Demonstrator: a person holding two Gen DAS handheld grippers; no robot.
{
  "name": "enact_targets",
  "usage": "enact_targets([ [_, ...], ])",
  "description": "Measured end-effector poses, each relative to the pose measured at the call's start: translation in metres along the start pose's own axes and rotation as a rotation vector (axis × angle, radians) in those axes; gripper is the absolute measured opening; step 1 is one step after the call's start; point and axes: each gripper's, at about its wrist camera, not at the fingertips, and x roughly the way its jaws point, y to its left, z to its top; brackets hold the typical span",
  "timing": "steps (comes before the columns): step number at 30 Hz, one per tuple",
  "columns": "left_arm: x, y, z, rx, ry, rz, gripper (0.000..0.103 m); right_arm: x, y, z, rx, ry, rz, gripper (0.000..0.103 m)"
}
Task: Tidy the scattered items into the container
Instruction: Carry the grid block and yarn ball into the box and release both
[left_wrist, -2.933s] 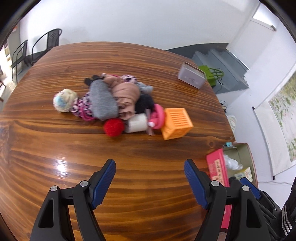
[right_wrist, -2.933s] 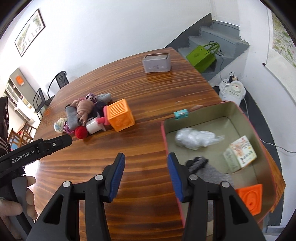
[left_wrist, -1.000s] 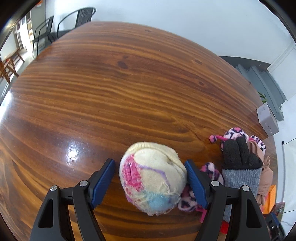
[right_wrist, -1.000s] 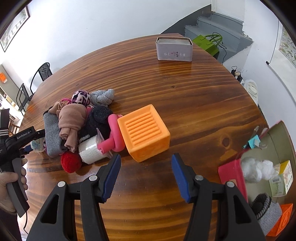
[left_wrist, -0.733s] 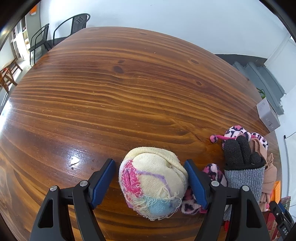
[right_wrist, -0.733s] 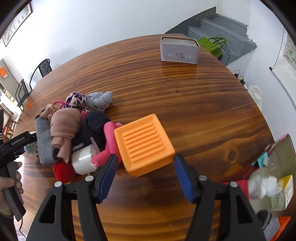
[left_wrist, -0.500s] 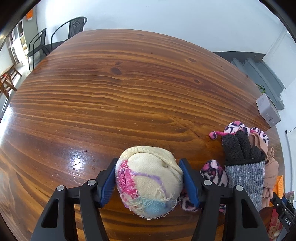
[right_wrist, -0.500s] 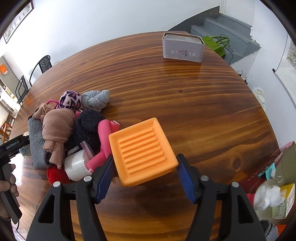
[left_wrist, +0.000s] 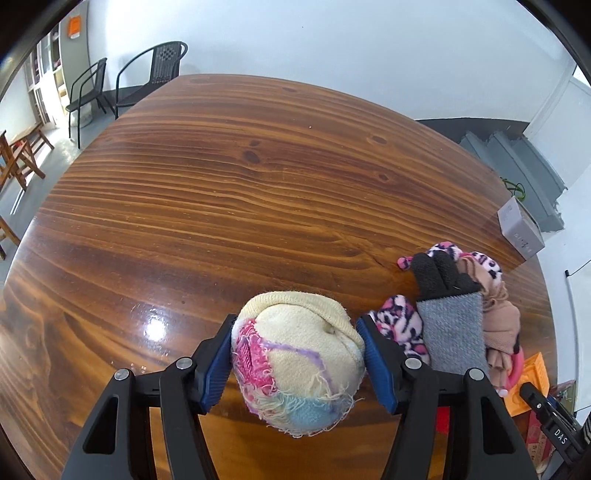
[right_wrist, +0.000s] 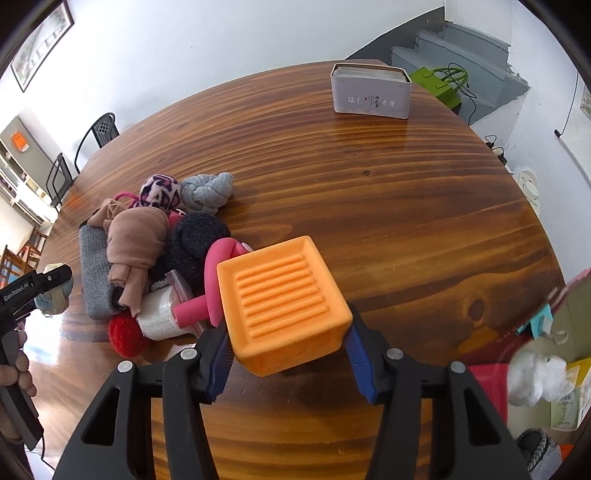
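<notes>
My left gripper is shut on a cream sock ball with pink and blue patches, held just above the wooden table. To its right lies a pile with a grey glove and a leopard-print sock. An orange ribbed cube sits tilted between the jaws of my right gripper, which are closing, both pads against its sides. Left of the cube are a pink piece, a white roll, a red ball and a tan cloth. The red-rimmed container is at lower right.
A grey tin stands at the table's far edge. The container holds a white plastic bag and small boxes. Black chairs stand beyond the table's far left side, and stairs rise at the back right.
My left jaws closed onto the sock ball and lifted it a little. My right gripper came up to the orange cube, widened, then closed in on its sides.
</notes>
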Motion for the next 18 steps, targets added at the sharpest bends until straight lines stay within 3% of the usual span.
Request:
enact_targets([
  [18,-0.074,-0.067,-0.049,0.080,-0.048,-0.086,0.065,-0.086,-0.029,-0.035,0.014,-0.101,0.066,0.055],
])
